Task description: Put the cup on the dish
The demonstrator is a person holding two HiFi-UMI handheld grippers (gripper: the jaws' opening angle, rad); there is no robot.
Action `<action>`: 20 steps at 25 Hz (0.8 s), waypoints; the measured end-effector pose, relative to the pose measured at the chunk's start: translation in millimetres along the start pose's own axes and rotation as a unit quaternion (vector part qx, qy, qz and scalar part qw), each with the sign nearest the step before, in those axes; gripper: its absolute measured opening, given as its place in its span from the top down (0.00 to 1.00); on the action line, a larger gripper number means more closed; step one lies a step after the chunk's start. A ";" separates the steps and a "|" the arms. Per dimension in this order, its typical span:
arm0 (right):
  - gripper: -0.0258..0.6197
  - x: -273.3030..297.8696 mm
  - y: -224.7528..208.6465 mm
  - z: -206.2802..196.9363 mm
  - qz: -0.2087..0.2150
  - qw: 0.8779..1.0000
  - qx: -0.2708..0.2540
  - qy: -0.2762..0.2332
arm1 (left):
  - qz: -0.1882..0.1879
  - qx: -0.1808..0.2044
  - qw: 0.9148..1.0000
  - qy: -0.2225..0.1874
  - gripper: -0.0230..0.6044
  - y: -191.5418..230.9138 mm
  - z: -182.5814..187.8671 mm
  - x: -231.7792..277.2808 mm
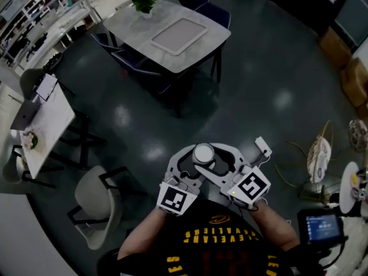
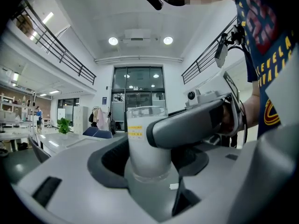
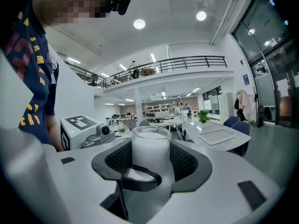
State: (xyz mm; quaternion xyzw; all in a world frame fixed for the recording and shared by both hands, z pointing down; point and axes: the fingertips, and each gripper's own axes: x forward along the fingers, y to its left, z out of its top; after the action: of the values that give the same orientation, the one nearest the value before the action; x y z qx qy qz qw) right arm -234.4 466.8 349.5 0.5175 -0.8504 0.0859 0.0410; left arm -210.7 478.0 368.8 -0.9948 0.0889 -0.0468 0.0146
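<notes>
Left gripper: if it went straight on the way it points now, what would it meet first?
The cup, which stands between the fingers of the left gripper. A finger of the right gripper crosses in front of the cup, so that might come first; depth is unclear.

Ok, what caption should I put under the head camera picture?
Left tongs and right tongs together grip one cup above a dark floor, table ahead.
</notes>
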 end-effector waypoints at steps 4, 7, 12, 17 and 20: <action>0.58 34.9 -21.1 8.2 -0.012 1.000 0.000 0.003 | -0.012 -0.001 1.000 0.000 0.55 39.5 -0.8 10.0; 0.58 59.8 -32.5 9.1 -0.017 1.000 0.006 0.015 | -0.017 -0.010 1.000 0.008 0.55 65.6 -5.7 13.6; 0.58 91.4 -43.0 8.6 -0.028 0.999 -0.008 0.031 | -0.022 -0.010 1.000 0.004 0.55 97.6 -12.6 15.4; 0.58 108.8 -54.1 10.3 -0.039 0.998 -0.024 0.041 | -0.021 0.003 1.000 0.006 0.55 117.5 -16.0 21.6; 0.58 116.0 -61.7 13.3 -0.043 0.997 -0.040 0.040 | -0.022 0.027 0.999 0.009 0.55 127.1 -15.0 27.0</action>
State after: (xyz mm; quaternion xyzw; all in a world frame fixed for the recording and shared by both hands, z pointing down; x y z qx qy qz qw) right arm -232.9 335.3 361.2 0.5477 -0.8277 0.0711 0.0995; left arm -208.0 347.8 381.4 -0.9954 0.0653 -0.0583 0.0396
